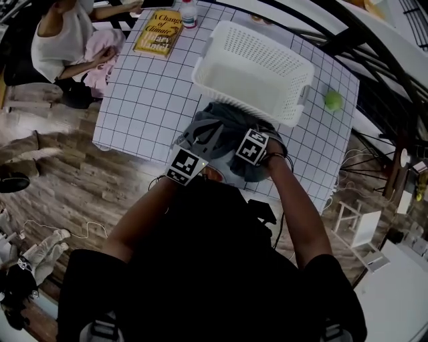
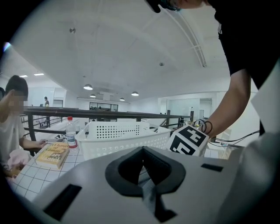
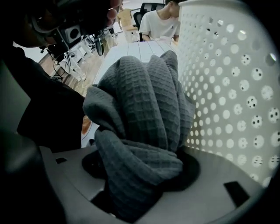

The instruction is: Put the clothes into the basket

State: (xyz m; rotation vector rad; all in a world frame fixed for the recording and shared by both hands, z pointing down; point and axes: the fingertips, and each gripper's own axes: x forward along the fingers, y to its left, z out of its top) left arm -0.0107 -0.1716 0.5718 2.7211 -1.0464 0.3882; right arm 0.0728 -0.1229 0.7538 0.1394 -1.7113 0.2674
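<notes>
A grey waffle-knit cloth (image 1: 210,130) lies bunched at the table's near edge, right against the white perforated basket (image 1: 254,70). My left gripper (image 1: 186,165) and my right gripper (image 1: 253,145) both sit on the cloth, side by side. In the right gripper view the cloth (image 3: 140,109) bulges thickly out of the right gripper (image 3: 140,170), which is shut on it, with the basket wall (image 3: 227,87) close on the right. In the left gripper view a thin fold of cloth (image 2: 148,186) is pinched in the left gripper (image 2: 146,175), and the basket (image 2: 118,140) stands just ahead.
The table (image 1: 147,100) has a white grid cover. A yellow book (image 1: 158,32) and a water bottle (image 1: 189,13) lie at its far side, a green ball (image 1: 333,100) to the basket's right. A seated person (image 1: 63,40) holds pink cloth (image 1: 100,57) at the far left.
</notes>
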